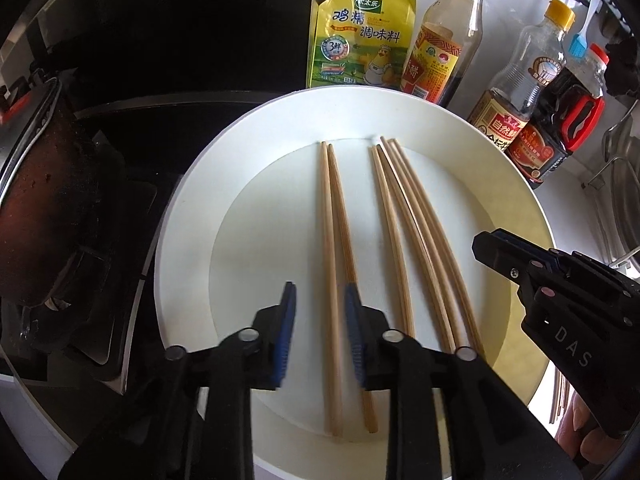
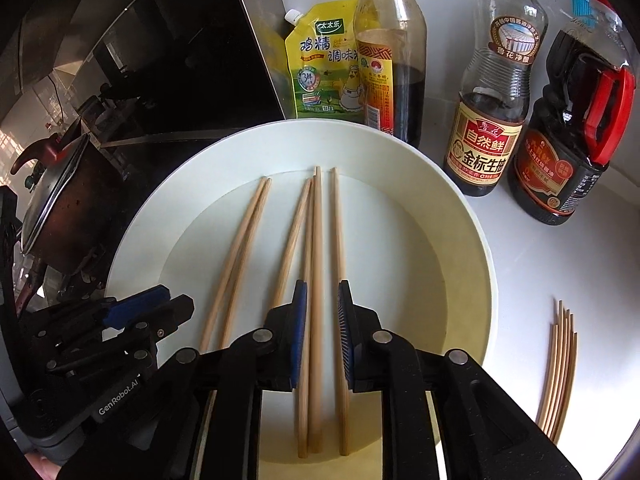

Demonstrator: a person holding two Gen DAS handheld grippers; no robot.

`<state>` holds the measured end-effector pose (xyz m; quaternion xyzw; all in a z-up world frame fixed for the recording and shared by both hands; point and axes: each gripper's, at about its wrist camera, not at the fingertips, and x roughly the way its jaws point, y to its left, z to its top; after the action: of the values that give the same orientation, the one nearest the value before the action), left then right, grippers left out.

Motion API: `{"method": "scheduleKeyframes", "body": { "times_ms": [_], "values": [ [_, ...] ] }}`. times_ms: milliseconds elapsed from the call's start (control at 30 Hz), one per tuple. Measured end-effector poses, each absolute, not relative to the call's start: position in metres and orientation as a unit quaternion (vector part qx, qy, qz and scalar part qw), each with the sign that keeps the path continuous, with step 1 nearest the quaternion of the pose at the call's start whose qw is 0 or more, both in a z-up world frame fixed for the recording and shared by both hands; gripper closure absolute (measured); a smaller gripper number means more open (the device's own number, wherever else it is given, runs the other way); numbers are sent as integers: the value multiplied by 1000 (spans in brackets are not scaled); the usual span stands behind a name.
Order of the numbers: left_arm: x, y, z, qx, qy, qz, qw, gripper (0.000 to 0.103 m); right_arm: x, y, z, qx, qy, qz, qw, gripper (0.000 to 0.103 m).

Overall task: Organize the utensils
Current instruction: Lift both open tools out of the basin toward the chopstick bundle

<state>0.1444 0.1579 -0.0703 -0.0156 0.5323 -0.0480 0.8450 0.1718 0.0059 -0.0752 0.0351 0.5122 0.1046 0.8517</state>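
A white plate [image 1: 192,216] holds several wooden chopsticks: a pair on the left [image 1: 330,216] and a looser bunch on the right [image 1: 416,232]. My left gripper [image 1: 320,312] is open just above the left pair, its fingers straddling it. My right gripper [image 2: 322,320] is open over the right bunch [image 2: 318,240], with chopsticks between its fingers; it also shows in the left wrist view [image 1: 492,246]. The plate [image 2: 472,240], the left pair [image 2: 244,232] and the left gripper [image 2: 148,304] show in the right wrist view. More chopsticks [image 2: 558,368] lie on the counter to the right of the plate.
Sauce bottles [image 2: 492,92] and a yellow seasoning pouch [image 1: 360,36] stand behind the plate. A dark soy bottle with a red handle [image 2: 576,120] stands at the right. A stove with a pot [image 1: 36,208] is on the left. A metal rack [image 1: 624,184] is at the far right.
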Motion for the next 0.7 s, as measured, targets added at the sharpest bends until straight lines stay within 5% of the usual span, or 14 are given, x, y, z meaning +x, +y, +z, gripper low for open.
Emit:
{"method": "scheduleKeyframes", "body": {
  "times_ms": [100,300,400,700],
  "values": [
    [142,160,-66,-18,526,-41,849,55,168,2,-72,36,511,102,853,88],
    [134,158,-60,-26,521,-33,852,53,154,-5,-65,39,509,105,853,85],
    [128,156,-53,-28,513,-28,857,41,146,-8,-58,38,505,109,855,84],
    [106,137,-40,-29,502,-26,864,41,120,-25,-42,38,493,111,862,79]
  ]
}}
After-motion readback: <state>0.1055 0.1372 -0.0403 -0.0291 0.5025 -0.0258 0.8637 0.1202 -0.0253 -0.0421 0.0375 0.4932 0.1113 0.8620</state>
